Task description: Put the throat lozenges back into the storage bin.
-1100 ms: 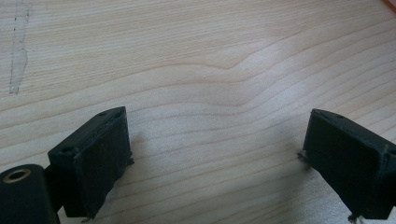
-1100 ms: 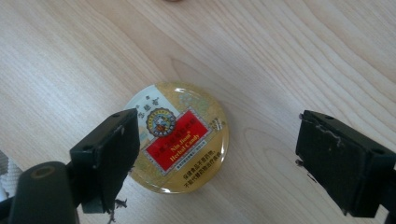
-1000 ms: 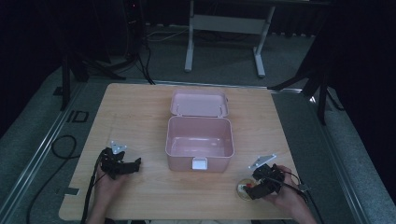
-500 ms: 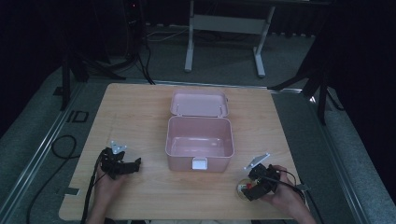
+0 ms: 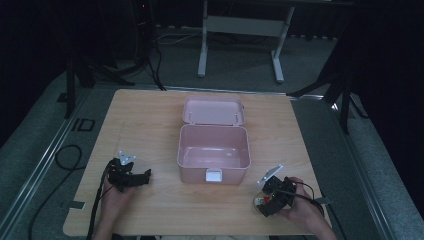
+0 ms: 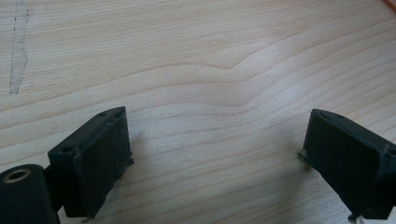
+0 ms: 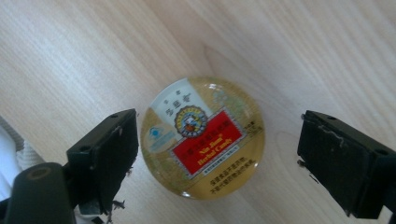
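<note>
A round gold candy tin (image 7: 203, 136) with a red label lies flat on the wooden table (image 5: 150, 120) near its front right corner. My right gripper (image 7: 219, 156) hangs open just over it, one jaw on each side of the tin; the left jaw looks close to its rim. From above, the right gripper (image 5: 266, 200) covers most of the tin (image 5: 258, 201). An open pink lidded box (image 5: 213, 154), empty inside, stands at the table's middle. My left gripper (image 5: 141, 178) rests open at the front left, its jaws (image 6: 219, 163) over bare wood.
The box's lid (image 5: 213, 111) lies back toward the far side. Cables trail off the table's front edge at both sides. A grey-legged stand (image 5: 240, 30) is on the floor beyond the table. Bare wood lies on both sides of the box.
My right gripper has shifted slightly forward and left, settling over the tin. The left gripper has stayed in place.
</note>
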A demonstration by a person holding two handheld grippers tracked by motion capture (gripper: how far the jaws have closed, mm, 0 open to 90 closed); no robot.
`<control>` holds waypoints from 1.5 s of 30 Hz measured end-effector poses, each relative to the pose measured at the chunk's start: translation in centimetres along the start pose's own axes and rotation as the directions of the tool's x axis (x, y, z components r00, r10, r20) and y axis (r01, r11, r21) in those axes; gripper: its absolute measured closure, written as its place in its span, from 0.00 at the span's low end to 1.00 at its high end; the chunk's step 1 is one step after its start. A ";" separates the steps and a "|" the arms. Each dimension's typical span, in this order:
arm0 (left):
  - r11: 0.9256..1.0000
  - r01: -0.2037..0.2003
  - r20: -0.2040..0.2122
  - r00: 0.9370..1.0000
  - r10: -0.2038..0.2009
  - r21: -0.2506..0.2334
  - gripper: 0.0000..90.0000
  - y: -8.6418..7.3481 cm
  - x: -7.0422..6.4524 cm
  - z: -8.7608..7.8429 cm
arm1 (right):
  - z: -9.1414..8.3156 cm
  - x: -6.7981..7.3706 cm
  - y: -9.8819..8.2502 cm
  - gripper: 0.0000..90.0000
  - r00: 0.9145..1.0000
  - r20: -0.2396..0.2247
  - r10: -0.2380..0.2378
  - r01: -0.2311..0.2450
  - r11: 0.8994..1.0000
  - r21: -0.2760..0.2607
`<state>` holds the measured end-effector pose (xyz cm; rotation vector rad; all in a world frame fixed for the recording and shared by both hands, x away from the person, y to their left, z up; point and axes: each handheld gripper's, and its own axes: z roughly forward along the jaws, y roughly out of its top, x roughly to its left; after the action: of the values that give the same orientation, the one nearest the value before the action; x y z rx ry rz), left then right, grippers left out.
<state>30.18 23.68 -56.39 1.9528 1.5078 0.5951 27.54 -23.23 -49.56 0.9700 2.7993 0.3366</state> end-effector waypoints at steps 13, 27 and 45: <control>1.000 0.000 0.000 1.000 0.000 0.000 0.09 0.0 0.0 0.0 | 0.9 0.3 0.3 0.14 0.999 -0.028 -0.017 0.018 0.998 0.062; 1.000 0.000 0.000 1.000 0.000 0.000 0.09 0.0 0.0 0.0 | 1.8 0.1 0.8 0.16 0.999 -0.047 -0.027 0.033 0.991 0.130; 1.000 0.000 0.000 1.000 0.000 0.001 0.09 0.0 0.0 0.0 | 2.6 0.0 0.8 0.22 0.998 -0.061 -0.032 0.042 0.985 0.166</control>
<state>30.19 23.69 -56.38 1.9536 1.5078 0.5945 28.62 -22.18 -51.88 0.9546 2.9326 0.1285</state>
